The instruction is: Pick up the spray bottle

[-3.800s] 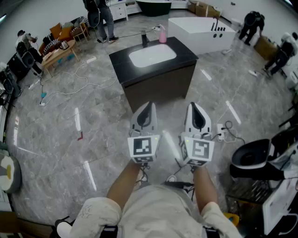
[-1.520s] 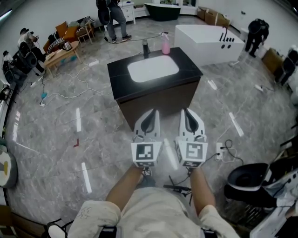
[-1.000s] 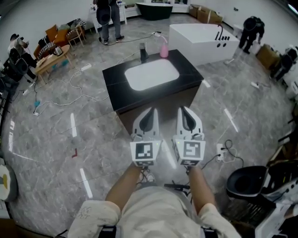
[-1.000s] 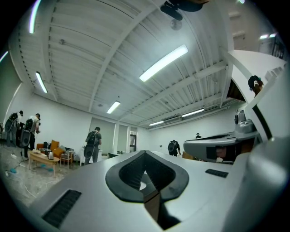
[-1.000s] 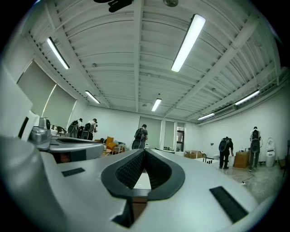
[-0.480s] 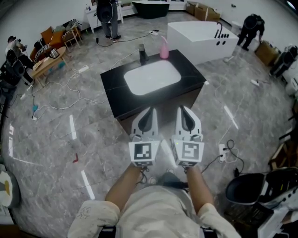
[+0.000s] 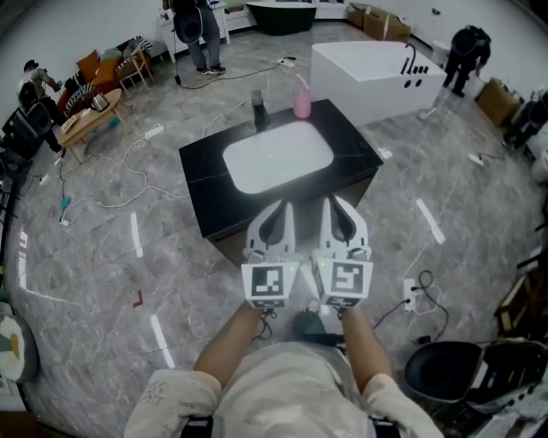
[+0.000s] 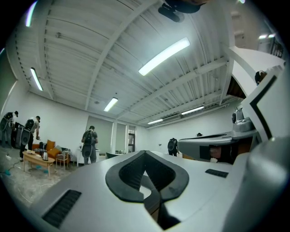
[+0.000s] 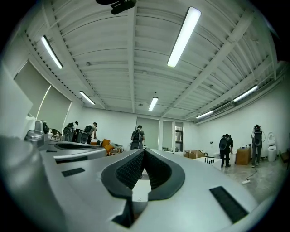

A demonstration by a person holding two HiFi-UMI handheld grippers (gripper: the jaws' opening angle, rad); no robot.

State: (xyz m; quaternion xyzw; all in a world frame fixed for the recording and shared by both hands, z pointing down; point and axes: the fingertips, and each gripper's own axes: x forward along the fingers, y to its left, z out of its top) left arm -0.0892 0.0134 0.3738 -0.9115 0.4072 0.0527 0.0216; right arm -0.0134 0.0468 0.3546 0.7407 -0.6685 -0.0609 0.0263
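A pink spray bottle (image 7: 301, 102) stands upright at the far edge of a black vanity top (image 7: 201, 171), behind the white sink basin (image 7: 278, 157). A dark faucet (image 7: 257, 103) stands to its left. My left gripper (image 7: 280, 207) and right gripper (image 7: 333, 204) are held side by side, pointing level at the vanity's near edge, well short of the bottle. Both are shut with nothing between the jaws. In the left gripper view the left gripper (image 8: 145, 153) has its jaws closed together, and in the right gripper view the right gripper (image 9: 144, 151) does too. Neither gripper view shows the bottle.
A white bathtub (image 7: 377, 67) stands behind the vanity at the right. Cables (image 7: 111, 192) and a power strip (image 7: 410, 287) lie on the grey marble floor. A black chair (image 7: 445, 369) is at the lower right. People (image 7: 190, 26) and a wooden table (image 7: 86, 115) are at the back.
The vanity and the bottle have come nearer in the head view as the person walked toward them. Both grippers stayed side by side and shut.
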